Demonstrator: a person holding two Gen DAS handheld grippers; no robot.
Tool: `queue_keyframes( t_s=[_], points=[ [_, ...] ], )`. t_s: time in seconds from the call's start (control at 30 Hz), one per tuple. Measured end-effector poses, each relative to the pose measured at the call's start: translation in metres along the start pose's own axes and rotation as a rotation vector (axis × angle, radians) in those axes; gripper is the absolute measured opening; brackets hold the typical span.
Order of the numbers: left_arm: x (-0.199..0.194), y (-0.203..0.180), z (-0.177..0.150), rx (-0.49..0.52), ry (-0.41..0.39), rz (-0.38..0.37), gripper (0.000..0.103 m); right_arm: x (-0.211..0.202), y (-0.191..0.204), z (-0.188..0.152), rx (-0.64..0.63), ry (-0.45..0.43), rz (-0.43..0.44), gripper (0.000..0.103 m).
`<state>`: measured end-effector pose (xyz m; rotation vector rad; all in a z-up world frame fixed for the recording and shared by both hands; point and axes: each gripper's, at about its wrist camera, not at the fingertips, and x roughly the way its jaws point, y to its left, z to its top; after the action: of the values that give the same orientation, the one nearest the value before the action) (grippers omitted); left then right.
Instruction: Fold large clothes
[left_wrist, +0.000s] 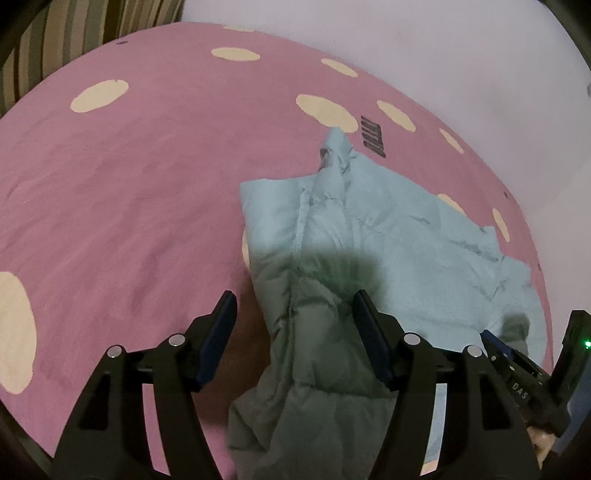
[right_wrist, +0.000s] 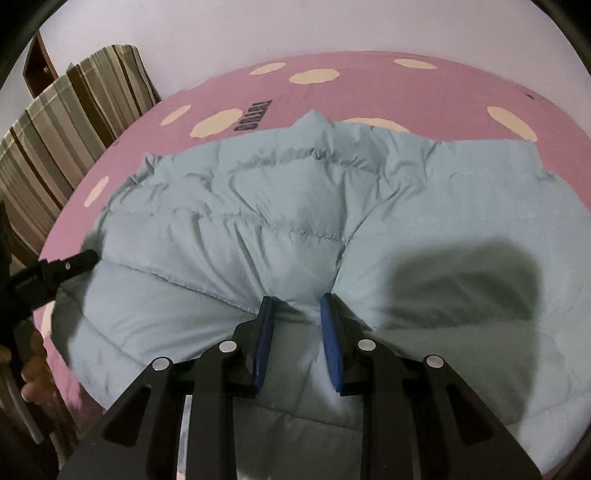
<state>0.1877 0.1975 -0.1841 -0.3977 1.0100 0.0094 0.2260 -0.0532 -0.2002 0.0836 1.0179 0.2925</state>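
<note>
- The pale-blue puffer jacket (right_wrist: 295, 206) lies across the pink spotted bedspread (right_wrist: 369, 85), filling the right-wrist frame's centre.
- Right gripper (right_wrist: 295, 306) is clamped on a pinched ridge of it.
- Left gripper (left_wrist: 293, 310) stands apart, jacket between, unpressed.
- Likely light, puffy, slippery: grip seams or hem.

I see the jacket (right_wrist: 295, 206) spread on the bed (left_wrist: 129, 192), toward its right side in my left view, reaching close to the far edge. My left tool (left_wrist: 293, 332) hangs over the jacket's near left edge; my right tool (right_wrist: 295, 325) sits on a fold of the jacket's middle. The striped cushions (right_wrist: 74, 122) stand beyond the bed's left corner.
</note>
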Motion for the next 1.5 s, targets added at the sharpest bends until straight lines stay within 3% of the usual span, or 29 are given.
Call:
queue_keyframes(
  t_s=[0.5, 0.63, 0.7, 0.87, 1.03, 1.5],
  points=[
    [0.023, -0.001, 0.012, -0.023, 0.090, -0.059, 0.065, 0.001, 0.005, -0.003, -0.014, -0.007, -0.026, 0.026],
    [0.031, -0.005, 0.012, -0.001, 0.104, -0.041, 0.064, 0.002, 0.006, -0.004, -0.015, -0.009, -0.030, 0.026],
    [0.034, -0.007, 0.011, 0.015, 0.105, -0.040, 0.059, 0.001, 0.007, -0.003, -0.014, -0.010, -0.031, 0.026],
    [0.039, -0.011, 0.010, 0.032, 0.118, -0.077, 0.035, 0.001, 0.008, -0.003, -0.018, -0.015, -0.037, 0.026],
    [0.033, -0.018, 0.010, 0.045, 0.111, -0.094, 0.019, 0.002, 0.009, -0.004, -0.018, -0.015, -0.041, 0.026],
    [-0.034, -0.067, 0.018, 0.106, -0.004, -0.102, 0.016, 0.004, 0.012, -0.005, -0.022, -0.017, -0.048, 0.026]
  ],
)
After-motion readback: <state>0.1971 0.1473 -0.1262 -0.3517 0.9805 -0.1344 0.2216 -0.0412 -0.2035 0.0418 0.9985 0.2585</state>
